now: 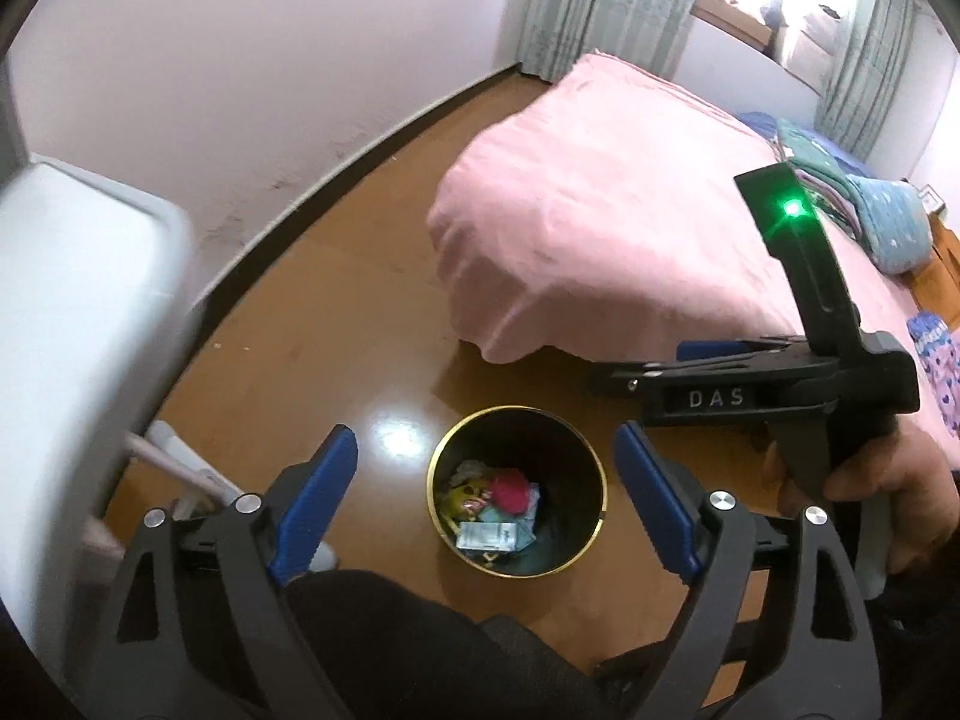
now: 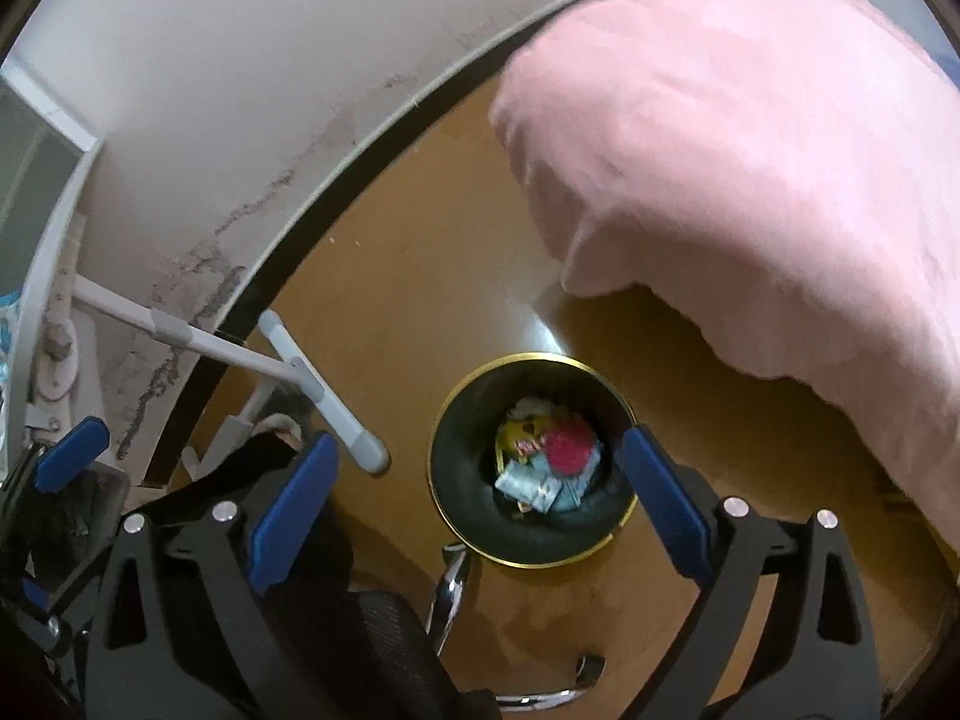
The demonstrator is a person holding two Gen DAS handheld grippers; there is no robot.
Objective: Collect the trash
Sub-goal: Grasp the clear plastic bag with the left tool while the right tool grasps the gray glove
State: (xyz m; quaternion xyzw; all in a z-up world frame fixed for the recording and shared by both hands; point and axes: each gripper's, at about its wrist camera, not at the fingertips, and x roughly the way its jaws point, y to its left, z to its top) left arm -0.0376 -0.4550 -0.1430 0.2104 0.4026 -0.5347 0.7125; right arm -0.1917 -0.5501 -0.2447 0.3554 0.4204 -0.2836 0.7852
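Note:
A round black trash bin with a gold rim (image 1: pixel 585 450) stands on the wooden floor and also shows in the right wrist view (image 2: pixel 447 516). Inside lie wrappers, paper packets and a red crumpled piece (image 1: pixel 510 492), also seen from the right wrist (image 2: pixel 567 447). My left gripper (image 1: pixel 486 498) hangs above the bin, open and empty, its blue pads on either side of it. My right gripper (image 2: pixel 480 498) is also above the bin, open and empty. The right gripper's body (image 1: pixel 780 384), marked DAS, shows at the right in the left wrist view.
A bed with a pink blanket (image 1: pixel 600 222) stands right of the bin (image 2: pixel 750 150). A white table edge (image 1: pixel 78 300) is at the left. White frame legs (image 2: pixel 312 384) lie on the floor. A chrome chair base (image 2: pixel 450 600) and dark mesh seat (image 1: pixel 390 648) are below.

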